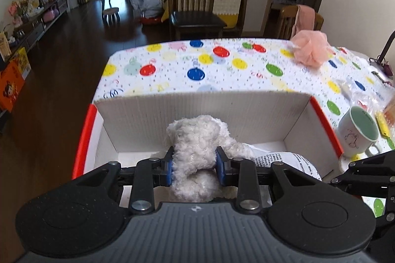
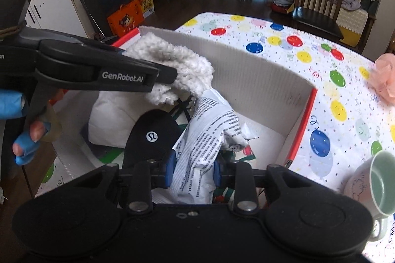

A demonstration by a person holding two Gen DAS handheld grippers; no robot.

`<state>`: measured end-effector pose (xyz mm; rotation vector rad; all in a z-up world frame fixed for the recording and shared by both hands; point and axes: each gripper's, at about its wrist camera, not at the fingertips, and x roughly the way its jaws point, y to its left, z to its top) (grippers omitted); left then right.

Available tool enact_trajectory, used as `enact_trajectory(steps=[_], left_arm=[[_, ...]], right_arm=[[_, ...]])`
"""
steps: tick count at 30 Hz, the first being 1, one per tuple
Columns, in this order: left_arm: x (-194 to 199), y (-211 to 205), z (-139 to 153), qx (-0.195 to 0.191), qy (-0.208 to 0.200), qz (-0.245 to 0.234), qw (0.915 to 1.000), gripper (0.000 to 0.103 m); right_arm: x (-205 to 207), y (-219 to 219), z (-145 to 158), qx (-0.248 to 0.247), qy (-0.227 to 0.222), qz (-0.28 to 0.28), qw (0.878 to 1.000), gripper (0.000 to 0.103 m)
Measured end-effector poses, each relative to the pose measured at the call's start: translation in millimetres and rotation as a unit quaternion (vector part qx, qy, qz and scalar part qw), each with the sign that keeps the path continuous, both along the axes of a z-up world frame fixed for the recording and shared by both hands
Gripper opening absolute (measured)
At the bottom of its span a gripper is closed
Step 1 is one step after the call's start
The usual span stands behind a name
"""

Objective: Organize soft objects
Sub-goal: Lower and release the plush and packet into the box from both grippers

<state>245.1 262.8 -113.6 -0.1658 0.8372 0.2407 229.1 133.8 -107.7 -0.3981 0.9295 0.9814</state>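
My left gripper (image 1: 195,165) is shut on a fluffy white plush toy (image 1: 197,139) and holds it over the open white cardboard box with red edges (image 1: 246,112). The toy also shows in the right wrist view (image 2: 172,65), with the left gripper (image 2: 163,77) clamped on it. My right gripper (image 2: 192,170) is shut on a white cloth printed with black text (image 2: 209,127), low inside the box (image 2: 259,80). The box also holds a white pouch (image 2: 111,119) and a black sole-shaped item with a logo (image 2: 150,137). A pink mesh bath puff (image 1: 309,48) lies on the table beyond the box.
The table has a white cloth with coloured dots (image 1: 197,62). A white mug with a green inside (image 1: 358,132) stands right of the box, also in the right wrist view (image 2: 377,188). Small packets (image 1: 370,95) lie at the far right. A wooden chair (image 1: 195,6) stands behind the table.
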Motion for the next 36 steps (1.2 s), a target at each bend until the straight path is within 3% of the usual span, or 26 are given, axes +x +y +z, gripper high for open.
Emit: enact_trajectory(steps=[15, 17, 19, 21, 25, 36], left_arm=[[0, 7, -23, -0.020, 0.045, 0.006, 0.9988, 0.031], [-1, 6, -23, -0.019, 0.046, 0.007, 0.9987, 0.036], [-3, 5, -22, -0.019, 0.045, 0.008, 0.9988, 0.059], [-6, 4, -20, -0.016, 0.038, 0.007, 0.9991, 0.067], [-11, 3, -17, -0.013, 0.034, 0.008, 0.9993, 0.067], [-41, -2, 3, -0.005, 0.015, 0.003, 0.9999, 0.068]], right_arm=[[-2, 5, -10, -0.013, 0.010, -0.008, 1.000, 0.037], [-3, 5, -10, -0.013, 0.009, -0.005, 1.000, 0.041], [-4, 5, -9, -0.014, 0.005, -0.002, 1.000, 0.043], [-6, 4, -7, -0.011, 0.004, -0.001, 1.000, 0.047], [-8, 2, -4, -0.003, 0.005, -0.003, 1.000, 0.058], [-16, -25, 22, 0.032, 0.000, -0.023, 0.999, 0.068]])
